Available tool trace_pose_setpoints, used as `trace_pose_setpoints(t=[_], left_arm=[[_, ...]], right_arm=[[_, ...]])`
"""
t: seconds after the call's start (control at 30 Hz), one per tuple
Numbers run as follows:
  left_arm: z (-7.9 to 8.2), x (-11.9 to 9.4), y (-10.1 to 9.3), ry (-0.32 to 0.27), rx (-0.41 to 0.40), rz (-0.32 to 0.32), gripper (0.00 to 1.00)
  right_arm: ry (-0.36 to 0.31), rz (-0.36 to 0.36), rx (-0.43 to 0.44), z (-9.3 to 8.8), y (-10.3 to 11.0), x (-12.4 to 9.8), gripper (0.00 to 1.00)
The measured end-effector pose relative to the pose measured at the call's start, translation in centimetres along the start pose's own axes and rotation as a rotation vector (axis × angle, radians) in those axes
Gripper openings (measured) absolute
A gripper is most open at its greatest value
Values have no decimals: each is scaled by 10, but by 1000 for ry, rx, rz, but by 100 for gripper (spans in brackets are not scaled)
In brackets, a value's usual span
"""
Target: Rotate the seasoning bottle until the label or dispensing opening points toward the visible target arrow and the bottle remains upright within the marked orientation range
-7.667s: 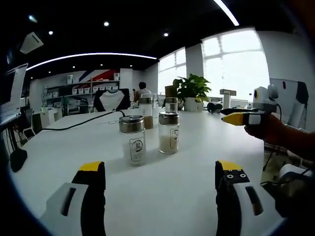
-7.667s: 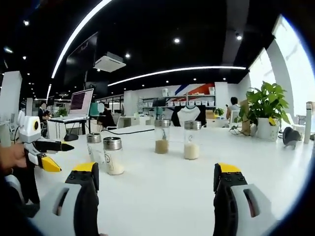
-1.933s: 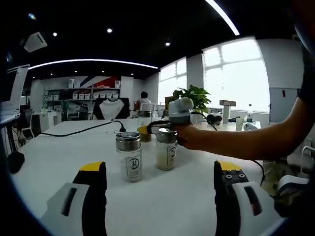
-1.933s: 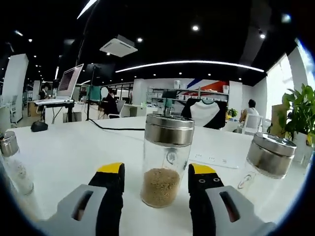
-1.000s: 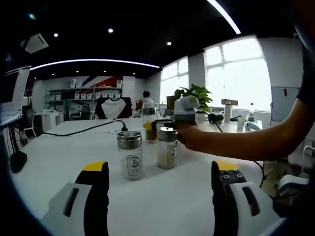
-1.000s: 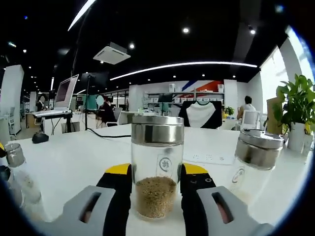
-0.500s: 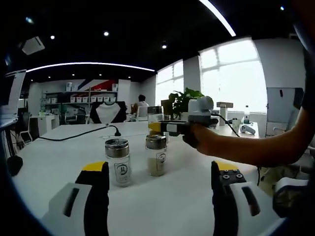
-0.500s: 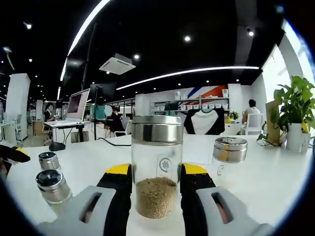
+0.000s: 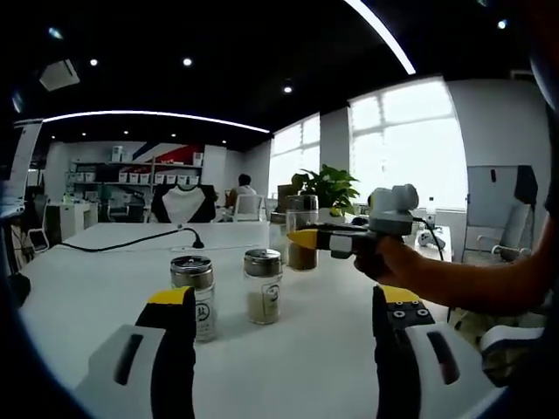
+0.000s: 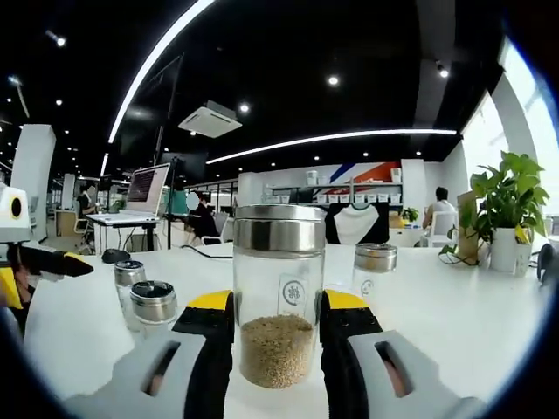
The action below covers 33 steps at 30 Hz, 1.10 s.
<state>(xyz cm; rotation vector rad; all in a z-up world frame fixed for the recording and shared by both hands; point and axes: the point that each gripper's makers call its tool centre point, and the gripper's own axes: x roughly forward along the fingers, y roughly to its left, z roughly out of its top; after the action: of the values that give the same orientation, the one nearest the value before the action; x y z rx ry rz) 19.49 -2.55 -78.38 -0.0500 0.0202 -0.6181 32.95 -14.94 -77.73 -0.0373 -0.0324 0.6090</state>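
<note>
My right gripper (image 10: 278,304) is shut on a glass seasoning bottle (image 10: 279,288) with a steel cap, brown grains and a small round label facing the camera. The bottle stands upright between the yellow fingertips (image 10: 210,302). In the left gripper view the same bottle (image 9: 302,216) hangs above the white table (image 9: 297,371), held by the right gripper (image 9: 309,238) reaching in from the right. My left gripper (image 9: 279,310) is open, low over the table, with nothing between its fingers. Ahead of it stand two capped bottles, one (image 9: 194,295) on the left and one (image 9: 261,285) to its right.
In the right gripper view two capped bottles (image 10: 144,295) stand at left and another (image 10: 374,267) at right on the table (image 10: 454,323). The left gripper (image 10: 39,260) shows at the left edge. A potted plant (image 10: 500,209) stands far right. A black cable (image 9: 122,245) lies on the table.
My right gripper closed on the brown-grain bottle and lifted it off the table, carrying it to the right, away from the other bottles. The left gripper stayed open.
</note>
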Motion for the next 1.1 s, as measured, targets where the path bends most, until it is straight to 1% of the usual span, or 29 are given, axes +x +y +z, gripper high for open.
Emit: trace_pose_setpoints(t=[0.1,0.13,0.2,0.23,0.27,0.3,0.33,0.37,0.47,0.5,0.53,0.57,0.63,0.67,0.73,0.77,0.8,0.87,0.93,1.0,1.03,1.07,1.1], left_arm=[[6,3,-4,-19,-9,-13,84],[7,3,-6,-22,-8,-16,81],[12,5,-14,-47,4,-57,71],[16,5,-17,-60,9,-66,66],[18,6,-18,-71,9,-71,66],[19,7,-18,-75,2,-76,67],[20,9,-21,-67,-15,-90,67],[21,11,-22,-62,-18,-105,66],[22,14,-27,-68,-9,-136,61],[23,14,-27,-68,-10,-140,61],[24,16,-29,-69,-12,-154,60],[25,17,-29,-70,-12,-156,58],[29,19,-33,-87,-12,-183,53],[32,21,-38,-103,-30,-223,52],[34,24,-41,-108,-48,-249,53],[34,25,-41,-106,-51,-257,53],[33,26,-41,-101,-50,-261,53],[32,27,-42,-95,-39,-268,51],[33,26,-42,-103,-35,-275,46],[36,26,-41,-116,-64,-285,44],[36,26,-41,-114,-64,-289,43],[36,26,-42,-112,-63,-297,42],[36,27,-44,-111,-46,-308,42]], right_arm=[[2,3,-8,-2,8,-14,36],[0,12,-7,-2,10,-17,36],[-7,26,-7,-2,17,-25,36],[-10,46,-16,-2,23,-29,36],[-13,51,-22,-2,26,-30,36],[-20,66,-53,-2,32,-34,36],[-21,83,-76,-3,38,-37,36],[-21,119,-79,-4,47,-40,36],[-55,181,-58,-1,65,-48,36],[-58,190,-56,-1,67,-49,36],[-64,231,-51,0,78,-53,36],[-69,253,-56,0,84,-54,36],[-76,290,-62,0,93,-56,36],[-77,340,-55,-1,104,-58,36],[-84,386,-55,-1,114,-60,36],[-90,398,-54,-1,117,-60,36],[-92,426,-50,-1,122,-60,36],[-80,453,-65,-3,129,-61,36],[-68,475,-74,-5,133,-60,36],[-63,499,-87,-5,139,-61,36],[-65,508,-87,-5,141,-62,36],[-65,533,-80,-5,145,-63,36],[-65,547,-86,-4,149,-63,36]])
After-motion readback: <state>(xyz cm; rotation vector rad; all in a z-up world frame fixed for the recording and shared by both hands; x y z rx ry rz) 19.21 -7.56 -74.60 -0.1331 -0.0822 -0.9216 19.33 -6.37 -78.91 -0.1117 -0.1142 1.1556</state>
